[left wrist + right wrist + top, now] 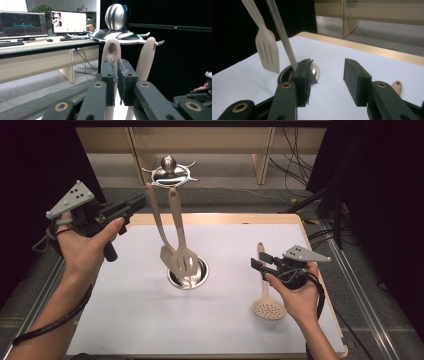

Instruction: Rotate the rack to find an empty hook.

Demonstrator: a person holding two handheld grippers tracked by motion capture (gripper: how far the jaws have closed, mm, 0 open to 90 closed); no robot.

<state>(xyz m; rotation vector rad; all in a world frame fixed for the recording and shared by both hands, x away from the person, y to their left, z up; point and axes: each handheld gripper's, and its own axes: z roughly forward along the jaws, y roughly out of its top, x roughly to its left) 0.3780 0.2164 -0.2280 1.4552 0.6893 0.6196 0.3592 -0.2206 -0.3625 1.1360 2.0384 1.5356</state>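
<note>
While both hands are raised over the table, findings run near to far as follows.

Skimmer spoon: lies flat on the white table at 4 o'clock from the steel cup, round perforated head nearest the person, handle passing under the right gripper.
Right gripper: hovers over that handle, jaws apart, nothing between them.
Steel cup: table centre, holding two utensils leaning toward 11 o'clock.
Slotted spatula: head at the cup rim.
Second utensil: pale handle beside the spatula's.
Left gripper: at 10 o'clock from the cup, beside the handle tops; jaws nearly together, gripping nothing, both handles behind them.
</note>
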